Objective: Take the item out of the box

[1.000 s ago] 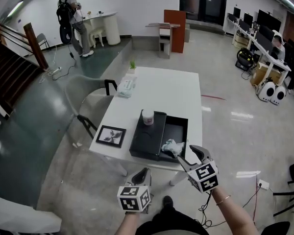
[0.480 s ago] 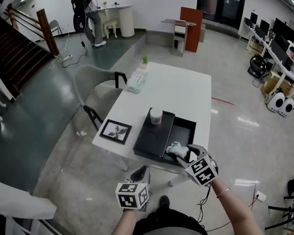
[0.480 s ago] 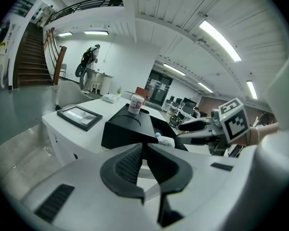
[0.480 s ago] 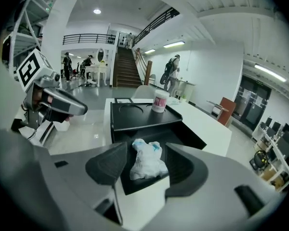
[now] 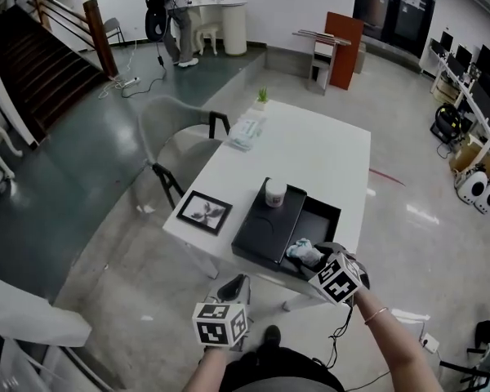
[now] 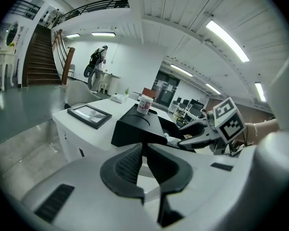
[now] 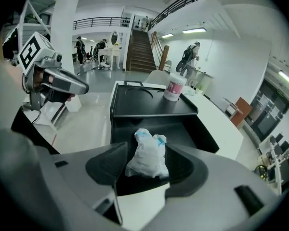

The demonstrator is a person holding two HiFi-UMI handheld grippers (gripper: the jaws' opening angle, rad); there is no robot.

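- The right gripper (image 5: 317, 258) is held over the near end of the black box (image 5: 322, 223), which stands open on the white bench (image 5: 318, 153).
- Its fingers (image 7: 103, 170) are closed to a narrow gap on a crumpled white wad (image 7: 145, 155) with blue marks; the wad is touched on both sides.
- The wad is seen within the box's open compartment, at its near edge.
- The left gripper (image 5: 237, 286) is held low, off the bench's near edge, with its fingers pressed together and nothing between them.
- A black lid (image 5: 265, 231) lies beside the open compartment, with a white cup (image 5: 275, 192) standing upright on its far end.
- A framed picture (image 5: 205, 212) lies flat left of the lid.
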